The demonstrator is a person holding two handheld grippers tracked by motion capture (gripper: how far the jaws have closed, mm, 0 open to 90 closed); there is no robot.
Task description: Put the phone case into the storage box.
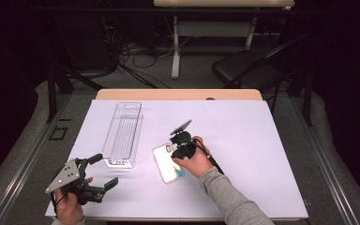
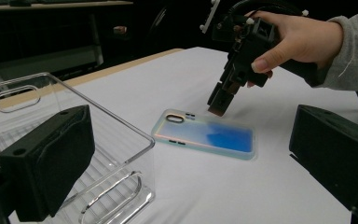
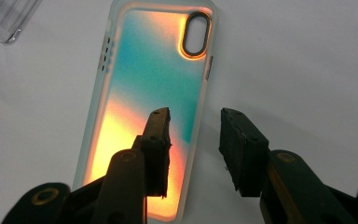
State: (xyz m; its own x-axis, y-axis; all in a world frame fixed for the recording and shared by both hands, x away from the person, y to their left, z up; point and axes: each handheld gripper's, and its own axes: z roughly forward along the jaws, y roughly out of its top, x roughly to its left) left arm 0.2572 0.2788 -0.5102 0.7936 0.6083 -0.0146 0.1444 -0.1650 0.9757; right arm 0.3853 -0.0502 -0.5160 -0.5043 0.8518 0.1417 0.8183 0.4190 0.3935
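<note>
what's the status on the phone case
Right tool open, straddling phone case edge. Left tool open, idle. Case flat beside clear bin. Nothing blocking.

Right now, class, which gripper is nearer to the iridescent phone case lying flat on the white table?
The right gripper: it hangs directly over the iridescent phone case, jaws straddling one long edge. The left gripper sits apart at the table's near left corner, beside the clear plastic bin.

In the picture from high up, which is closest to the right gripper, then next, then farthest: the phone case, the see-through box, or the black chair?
1. The phone case lies right under the right gripper, on the white table cover.
2. The see-through box sits to its left on the table.
3. The black chair stands off the table, on the floor beyond its far edge.
</note>
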